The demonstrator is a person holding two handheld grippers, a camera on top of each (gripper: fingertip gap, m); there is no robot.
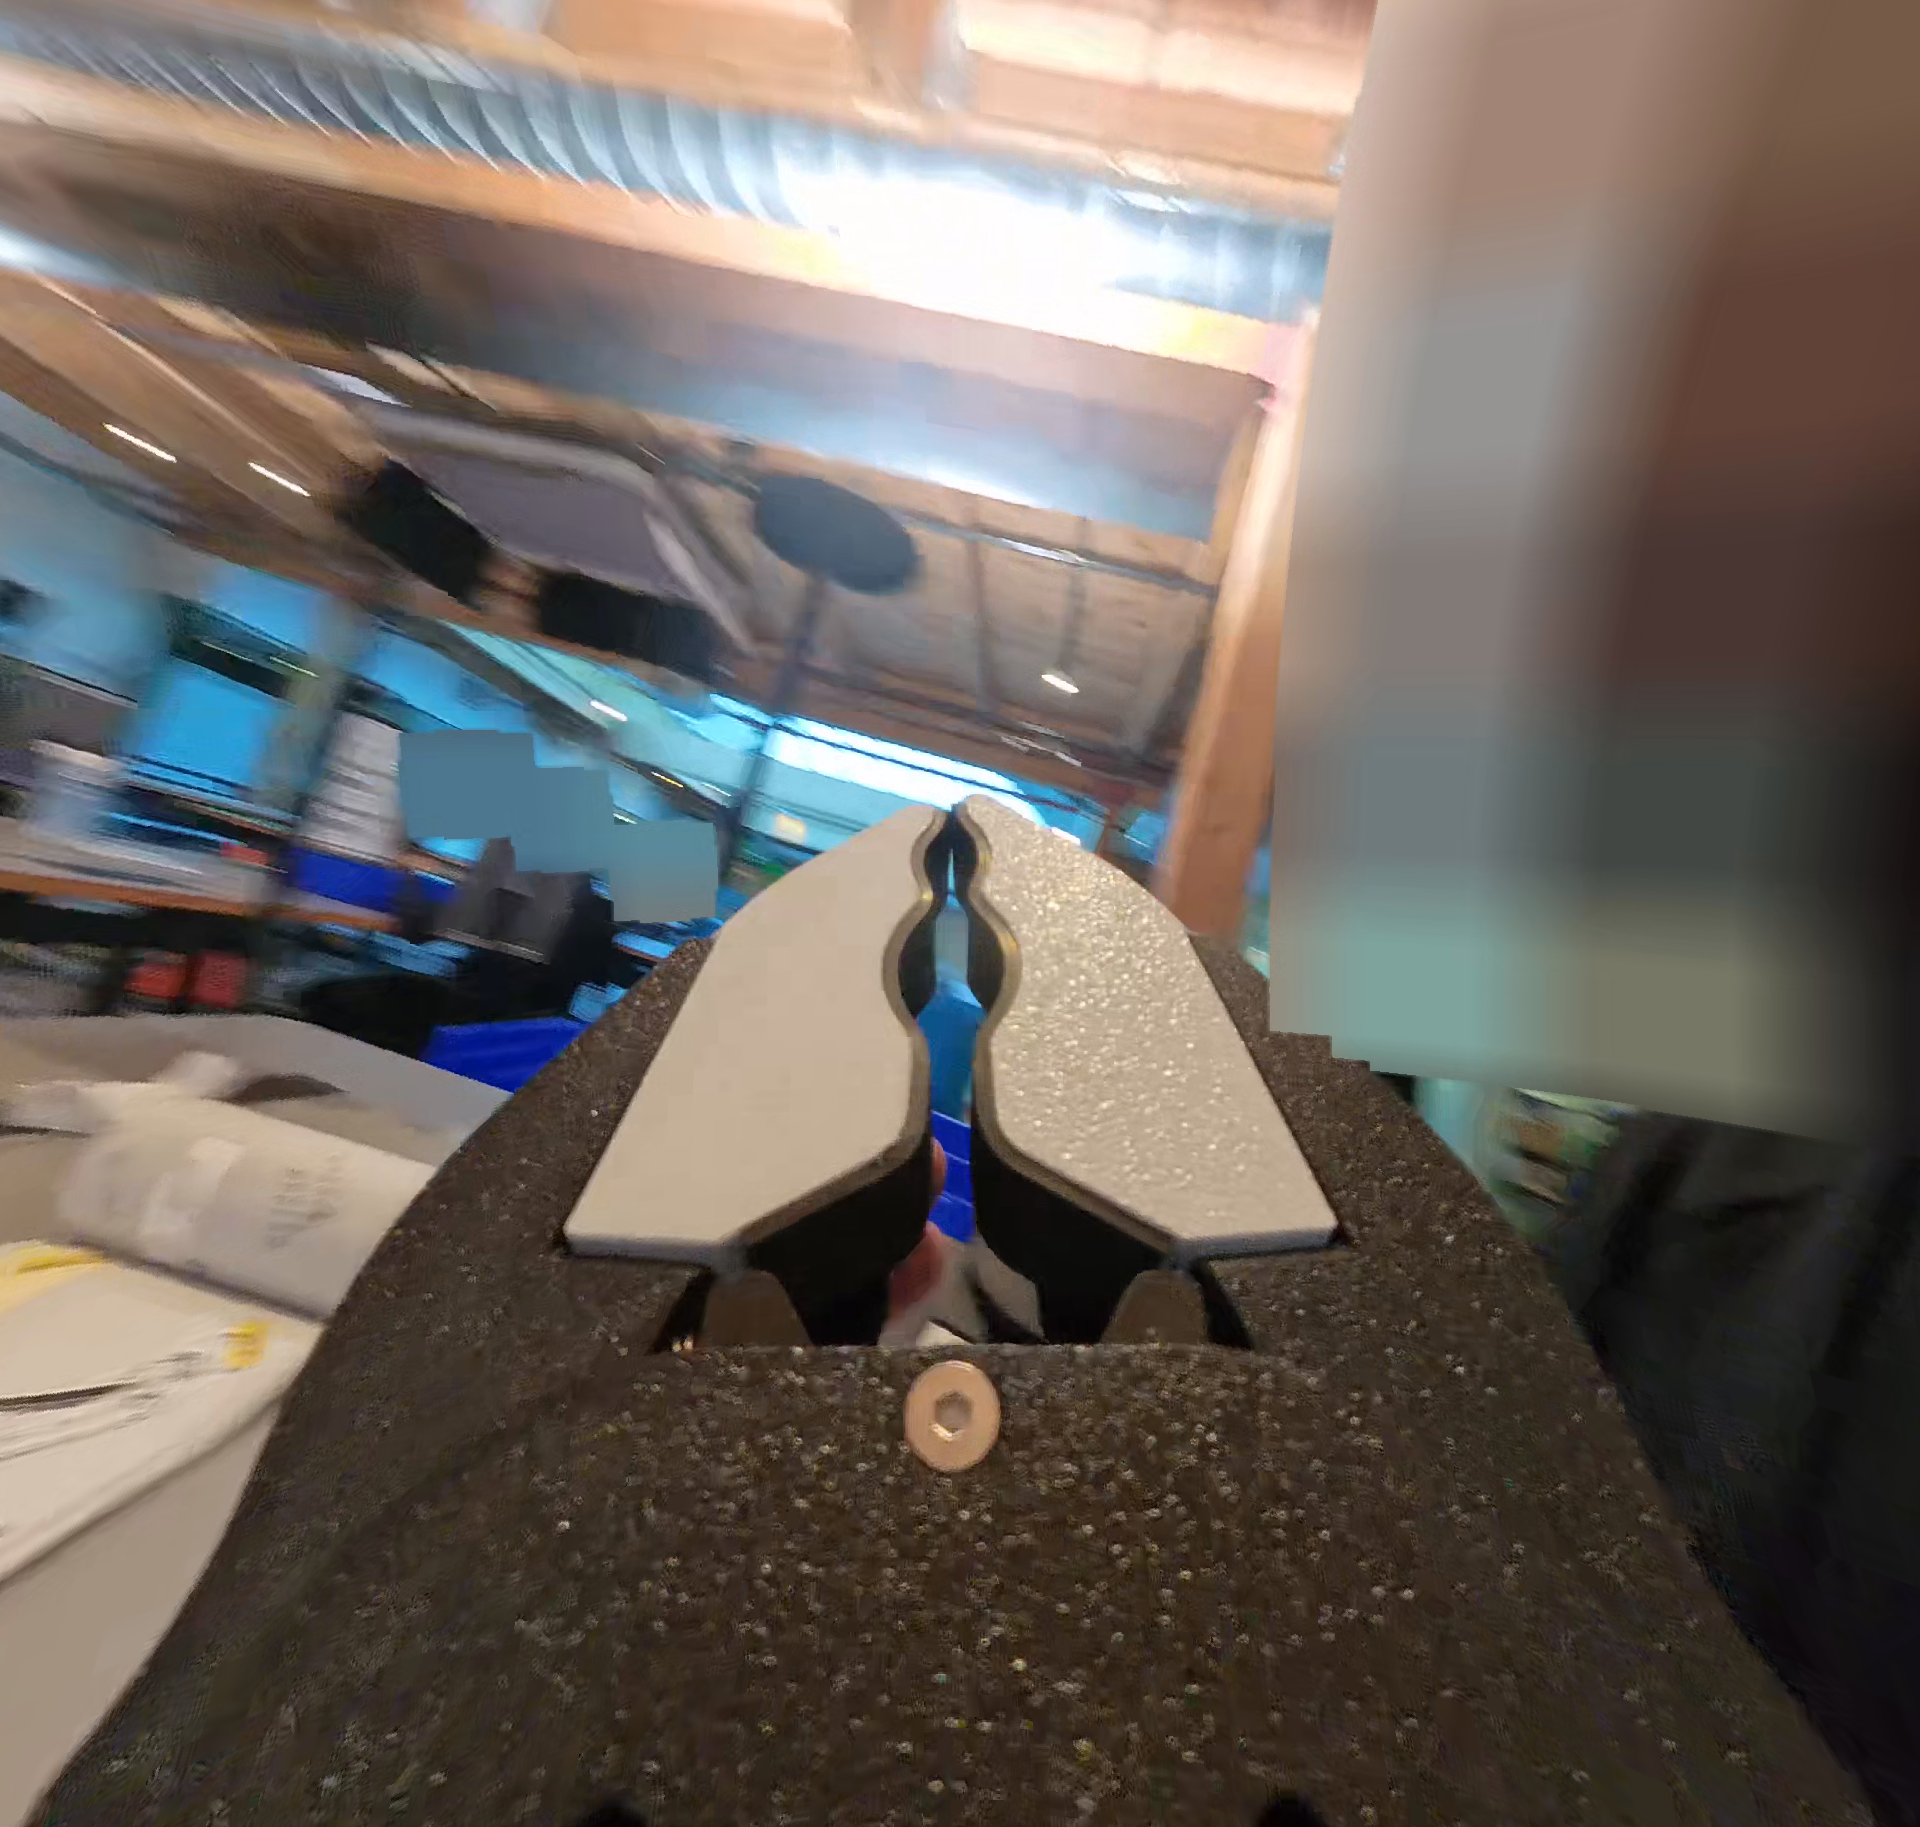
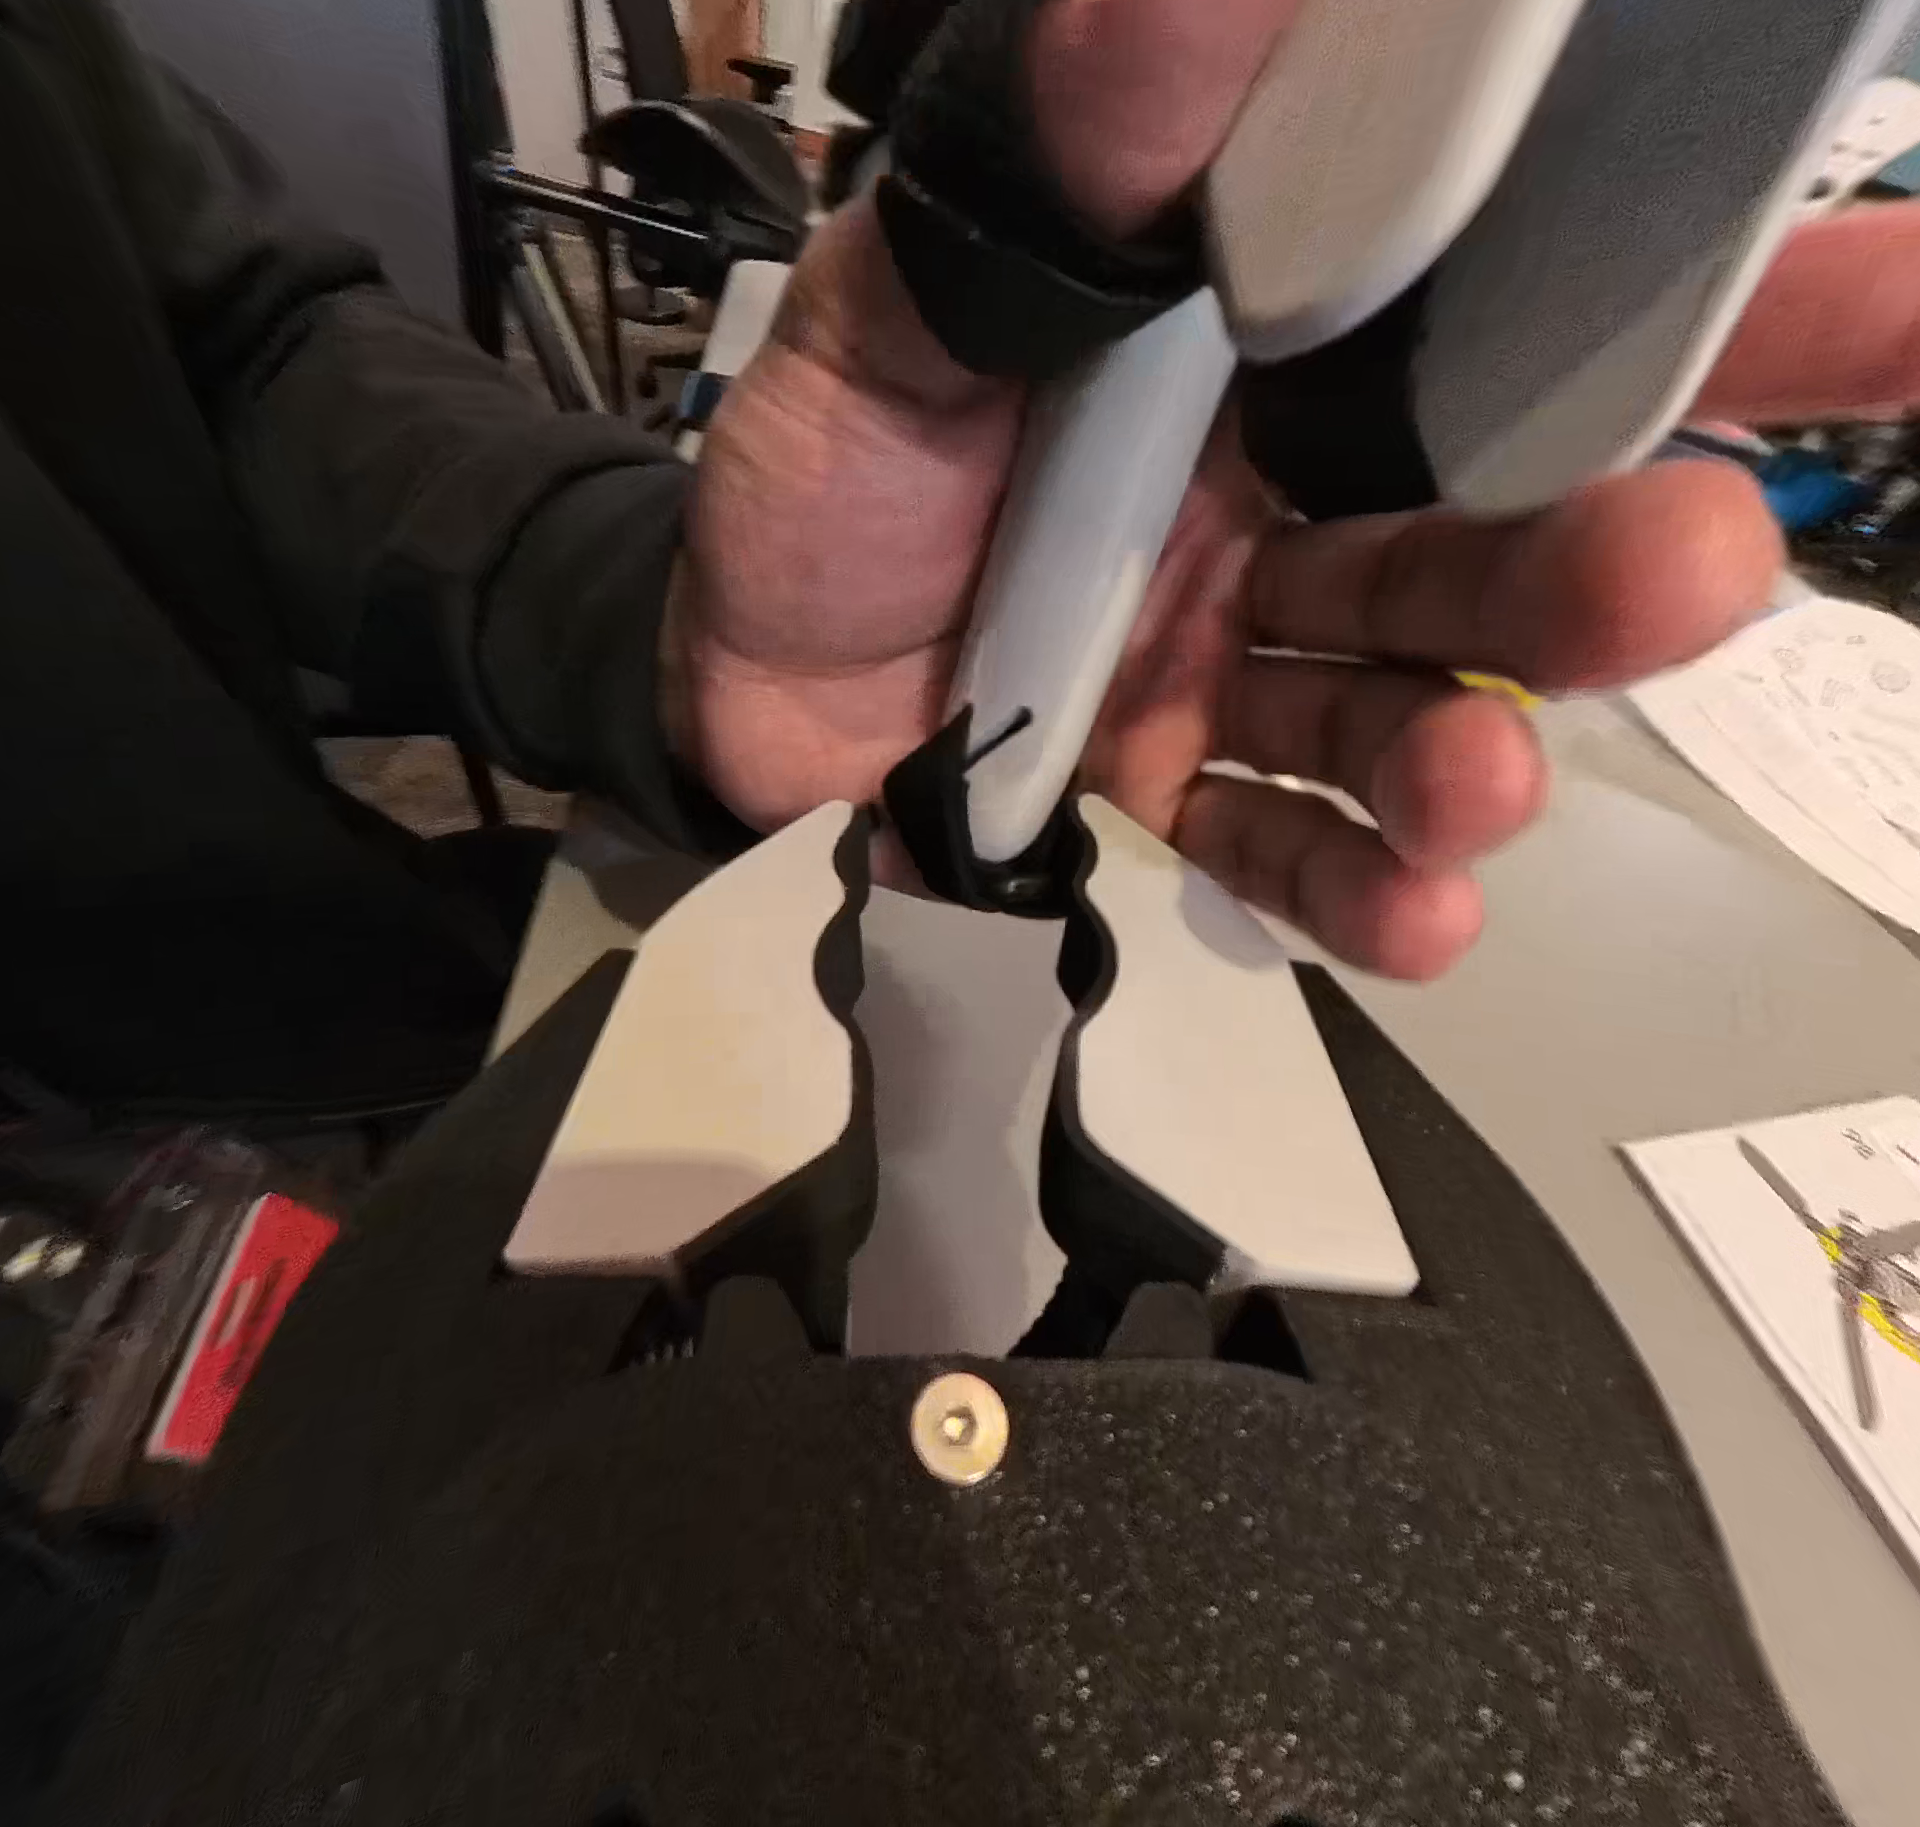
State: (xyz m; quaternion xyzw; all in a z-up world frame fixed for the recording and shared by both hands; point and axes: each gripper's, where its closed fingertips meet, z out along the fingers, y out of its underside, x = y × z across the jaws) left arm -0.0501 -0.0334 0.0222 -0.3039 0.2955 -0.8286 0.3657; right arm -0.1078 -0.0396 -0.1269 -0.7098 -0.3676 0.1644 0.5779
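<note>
1. The right gripper (image 2: 971, 847) is seen with its jaws partly open. Between its fingertips sits the lower end of a white handle (image 2: 1081, 582), capped by a black strap loop (image 2: 940, 821).
2. The right pad appears to touch the black end; at the left pad a small gap is seen beside the strap, so a firm grip cannot be told.
3. The handle's long axis is tilted: its lower end points down toward the jaws, and its upper end leans up and to the right, where it joins a larger grey and white body (image 2: 1538, 167).
4. The handle is wrapped by a hand (image 2: 862, 551) with a dark sleeve (image 2: 343, 489); the fingers are curled on the handle's right side, just above the right pad.
5. Below lies a grey table (image 2: 1558, 998), with printed sheets (image 2: 1808, 738) at the right edge and a dark packet with a red label (image 2: 239, 1320) at the left.
6. The left gripper (image 1: 954, 821) is raised, its tips meeting on nothing, and is pointed upward at a blurred wooden ceiling (image 1: 727, 250).
7. In the left view, papers (image 1: 156, 1289) are seen on the table at the lower left.
</note>
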